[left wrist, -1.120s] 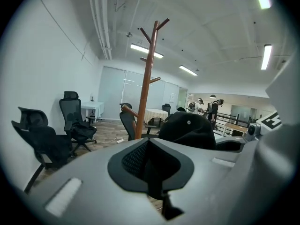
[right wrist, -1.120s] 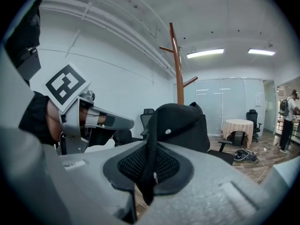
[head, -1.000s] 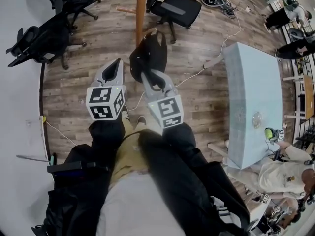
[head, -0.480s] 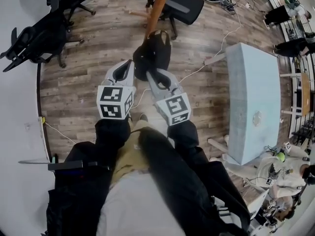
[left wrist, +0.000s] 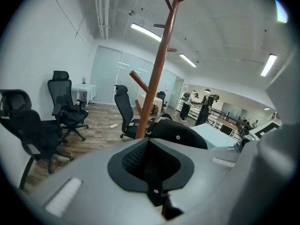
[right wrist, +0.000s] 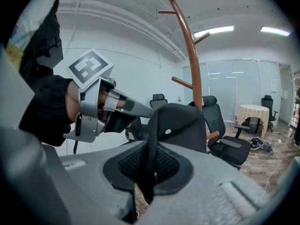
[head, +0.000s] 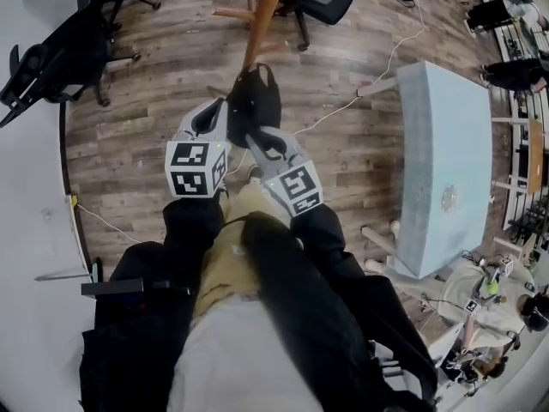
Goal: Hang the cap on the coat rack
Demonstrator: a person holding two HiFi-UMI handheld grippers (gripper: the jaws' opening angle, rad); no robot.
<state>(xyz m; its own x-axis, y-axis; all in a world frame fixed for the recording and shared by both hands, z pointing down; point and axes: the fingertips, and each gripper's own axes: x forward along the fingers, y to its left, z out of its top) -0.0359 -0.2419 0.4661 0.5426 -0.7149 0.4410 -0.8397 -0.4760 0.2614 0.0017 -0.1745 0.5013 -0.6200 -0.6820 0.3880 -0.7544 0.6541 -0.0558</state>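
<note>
Right gripper view shows the right gripper (right wrist: 149, 161) clamped on the edge of the cap (right wrist: 180, 125), which it holds toward the coat rack (right wrist: 193, 60) at twelve o'clock, likely aiming for a peg. At nine o'clock the left gripper (right wrist: 136, 110), fingers together and empty, probably waits to steady it.
</note>
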